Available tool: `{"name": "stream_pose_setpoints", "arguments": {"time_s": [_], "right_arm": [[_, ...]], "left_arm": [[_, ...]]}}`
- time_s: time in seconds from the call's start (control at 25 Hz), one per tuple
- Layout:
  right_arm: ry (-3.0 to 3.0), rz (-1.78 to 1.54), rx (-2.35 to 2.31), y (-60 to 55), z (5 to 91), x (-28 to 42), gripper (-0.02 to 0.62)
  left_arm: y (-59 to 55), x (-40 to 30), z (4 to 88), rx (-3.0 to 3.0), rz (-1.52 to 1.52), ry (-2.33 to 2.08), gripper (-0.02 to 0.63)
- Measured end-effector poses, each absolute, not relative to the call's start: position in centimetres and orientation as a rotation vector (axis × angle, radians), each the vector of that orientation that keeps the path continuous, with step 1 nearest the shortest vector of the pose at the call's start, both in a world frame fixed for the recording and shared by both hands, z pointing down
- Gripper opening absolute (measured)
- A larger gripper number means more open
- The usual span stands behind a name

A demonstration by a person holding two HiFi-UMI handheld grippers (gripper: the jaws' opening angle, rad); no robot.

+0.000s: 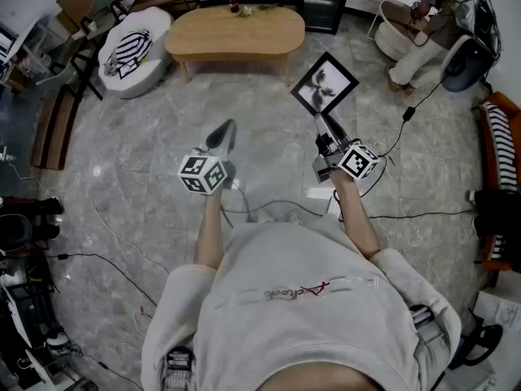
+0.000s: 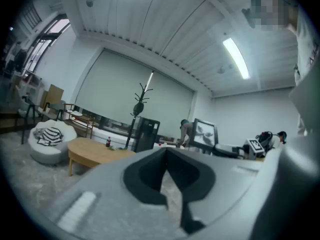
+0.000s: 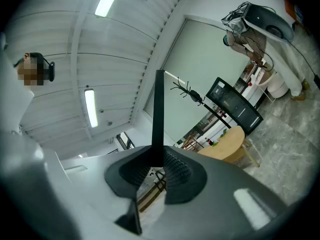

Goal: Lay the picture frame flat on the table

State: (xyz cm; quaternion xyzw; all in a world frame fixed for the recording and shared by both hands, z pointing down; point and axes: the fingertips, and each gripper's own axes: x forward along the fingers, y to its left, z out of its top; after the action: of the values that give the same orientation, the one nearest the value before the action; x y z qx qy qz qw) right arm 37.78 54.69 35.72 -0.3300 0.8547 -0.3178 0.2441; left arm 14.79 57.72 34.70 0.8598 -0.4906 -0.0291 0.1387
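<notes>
Black square picture frame [image 1: 325, 84] with a black-and-white print hung, in the head view, above the grey marble floor [image 1: 146, 153]. The right gripper [image 1: 324, 122] clamped its lower part, well short of the oval wooden table [image 1: 236, 32] and off its right end. The left gripper [image 1: 221, 137] carried nothing. In the left gripper view, its jaws met at the tips, empty. In the right gripper view, the frame rose edge-on, pinched between the pads.

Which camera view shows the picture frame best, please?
The head view: the picture frame shows its whole front, held by the right gripper. The left gripper view shows it small and far. The right gripper view shows only its thin edge between the jaws.
</notes>
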Motion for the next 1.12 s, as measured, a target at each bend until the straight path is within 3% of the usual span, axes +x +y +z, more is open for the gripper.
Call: {"name": "stream_pose_setpoints", "arguments": {"time_s": [1.12], "right_arm": [[2.376,-0.836,-0.880,54.6,35.1,30.5,0.074]], "left_arm": [[57.8,8.3,35.8,2.476,-0.094,-1.421,0.000]]}}
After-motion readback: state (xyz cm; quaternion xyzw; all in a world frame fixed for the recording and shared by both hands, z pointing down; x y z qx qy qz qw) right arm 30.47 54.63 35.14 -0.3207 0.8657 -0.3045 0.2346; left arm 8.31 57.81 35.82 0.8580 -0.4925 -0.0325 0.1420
